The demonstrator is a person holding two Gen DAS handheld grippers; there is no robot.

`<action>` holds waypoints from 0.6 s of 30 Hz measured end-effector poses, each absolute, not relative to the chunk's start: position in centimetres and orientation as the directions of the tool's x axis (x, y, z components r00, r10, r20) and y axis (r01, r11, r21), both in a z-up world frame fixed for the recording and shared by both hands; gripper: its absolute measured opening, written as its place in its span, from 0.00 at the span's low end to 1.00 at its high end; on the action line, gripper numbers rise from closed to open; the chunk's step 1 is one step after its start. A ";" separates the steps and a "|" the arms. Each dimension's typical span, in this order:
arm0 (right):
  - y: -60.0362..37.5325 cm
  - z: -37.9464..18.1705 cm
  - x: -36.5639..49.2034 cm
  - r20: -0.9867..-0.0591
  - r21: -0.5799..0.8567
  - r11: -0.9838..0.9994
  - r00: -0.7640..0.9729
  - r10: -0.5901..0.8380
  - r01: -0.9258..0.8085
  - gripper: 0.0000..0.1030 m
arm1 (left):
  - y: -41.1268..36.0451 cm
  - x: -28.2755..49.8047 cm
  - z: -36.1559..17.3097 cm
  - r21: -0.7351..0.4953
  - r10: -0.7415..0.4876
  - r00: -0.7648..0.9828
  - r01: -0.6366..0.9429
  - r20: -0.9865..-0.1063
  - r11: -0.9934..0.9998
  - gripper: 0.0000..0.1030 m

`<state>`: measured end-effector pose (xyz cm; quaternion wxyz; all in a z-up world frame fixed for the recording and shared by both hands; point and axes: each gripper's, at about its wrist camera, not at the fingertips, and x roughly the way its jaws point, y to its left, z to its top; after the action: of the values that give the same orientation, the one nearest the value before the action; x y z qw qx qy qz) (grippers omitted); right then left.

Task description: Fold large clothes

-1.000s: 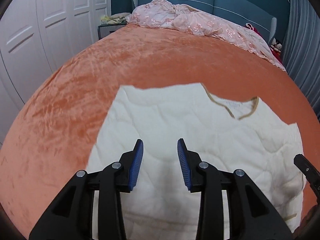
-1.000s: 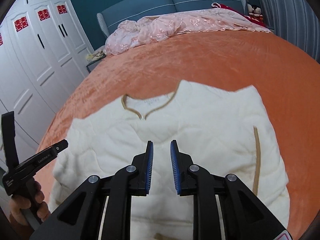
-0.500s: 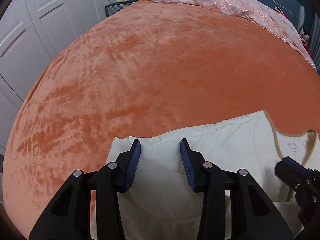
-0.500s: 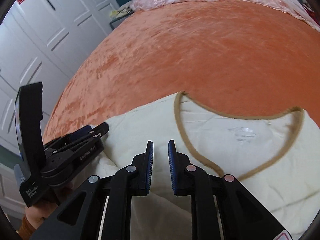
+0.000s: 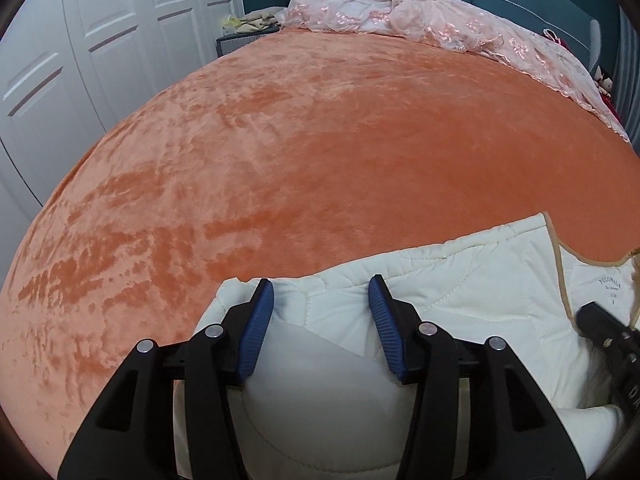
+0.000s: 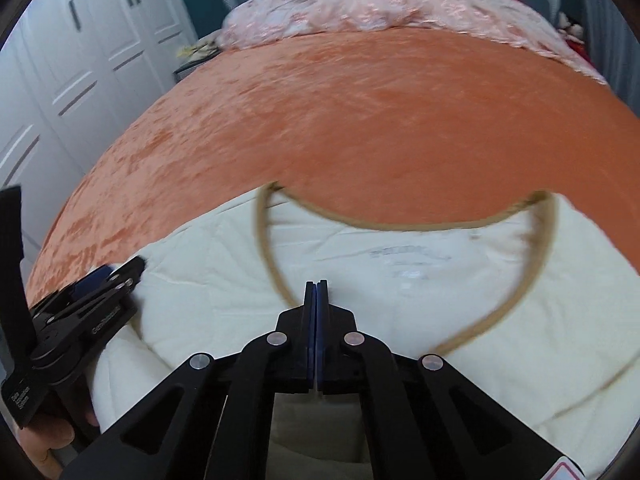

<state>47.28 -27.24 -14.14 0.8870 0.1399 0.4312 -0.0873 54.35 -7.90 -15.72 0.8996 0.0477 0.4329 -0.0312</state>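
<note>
Cream quilted garment lies on orange bedspread; left gripper gapes, right gripper pinched closed at its neckline.

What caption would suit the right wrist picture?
Right claw pinched shut at the tan-trimmed neckline of a cream quilted jacket on an orange bedspread.

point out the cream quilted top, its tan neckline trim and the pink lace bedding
cream quilted top (image 5: 460,304), left wrist view, shoulder panel
tan neckline trim (image 6: 536,276), right wrist view, right curve
pink lace bedding (image 5: 400,12), left wrist view, bunched middle
</note>
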 end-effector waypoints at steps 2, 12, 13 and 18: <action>-30.1 -12.6 45.4 -0.776 0.192 0.916 0.626 -0.078 0.352 0.00 | -8.2 54.5 -15.3 0.082 0.006 0.609 0.098 -0.793 0.992 0.48; -43.2 -10.9 38.6 -0.785 0.264 0.817 0.606 -0.127 0.513 0.12 | -19.5 51.5 -8.2 -0.184 -0.346 0.496 0.346 -0.796 0.920 0.66; -43.8 -11.6 38.6 -0.788 0.304 0.809 0.610 -0.082 0.502 0.12 | -21.4 51.5 -8.8 -0.213 -0.380 0.450 0.379 -0.808 0.901 0.66; -43.3 -14.5 38.8 -0.800 0.342 0.839 0.600 0.024 0.422 0.08 | -28.0 51.3 -13.7 -0.238 -0.386 0.304 0.427 -0.871 0.873 0.53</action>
<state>38.80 -43.33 -14.53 0.8562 0.2586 0.4319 -0.1162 51.35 -28.04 -13.67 0.8072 0.0190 0.5336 -0.2516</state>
